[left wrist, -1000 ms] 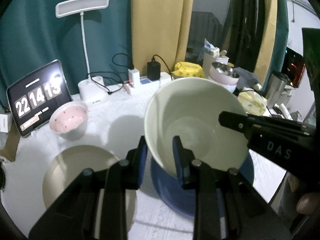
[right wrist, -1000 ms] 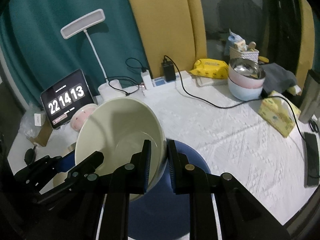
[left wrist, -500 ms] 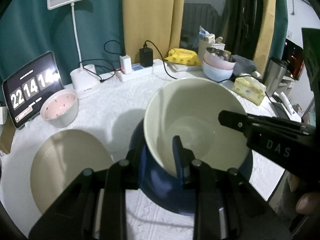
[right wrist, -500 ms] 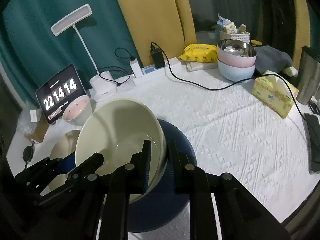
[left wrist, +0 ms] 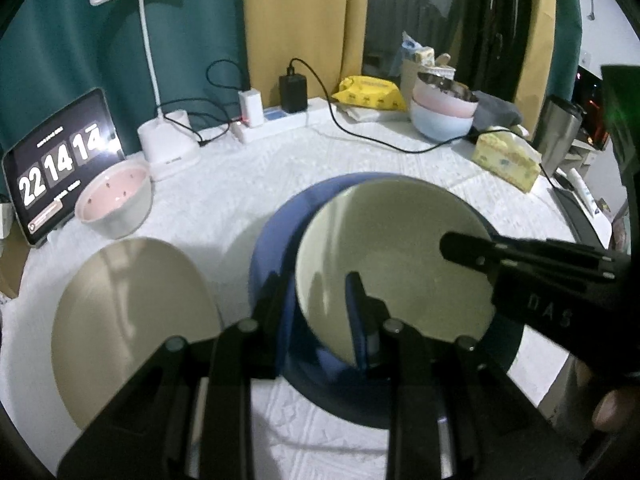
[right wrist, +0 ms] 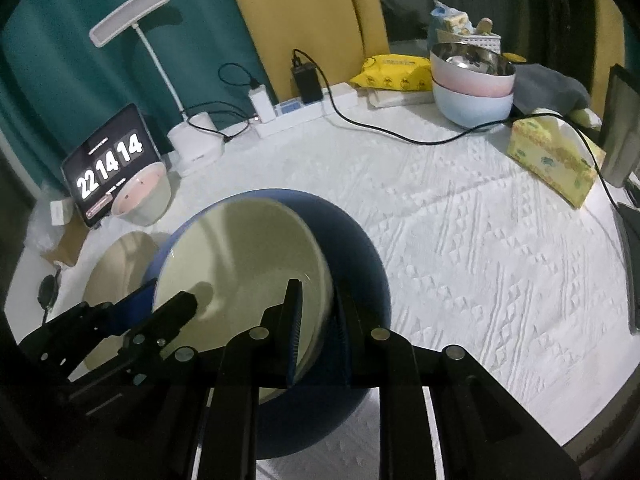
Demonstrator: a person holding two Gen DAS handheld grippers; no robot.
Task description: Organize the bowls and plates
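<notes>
Cream bowl (left wrist: pixel 394 268), pinched at opposite rims by left gripper (left wrist: pixel 316 312) and right gripper (right wrist: pixel 318 320), whose jaws have just been easing apart, sits inside blue bowl (right wrist: pixel 356 248) on desk (right wrist: pixel 480 240), apparently for nesting.

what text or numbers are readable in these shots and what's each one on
"22 14 14" on the tablet clock, leaning at the back left of the table.
"DAS" on the body of the right gripper, seen from the left wrist view.
Small line above the digits and the reddish bar below them on the tablet: too small to read.
Print on the yellow wipes pack and the yellow tissue box: too blurred to read.
Faint mark on the lamp base: unreadable.
</notes>
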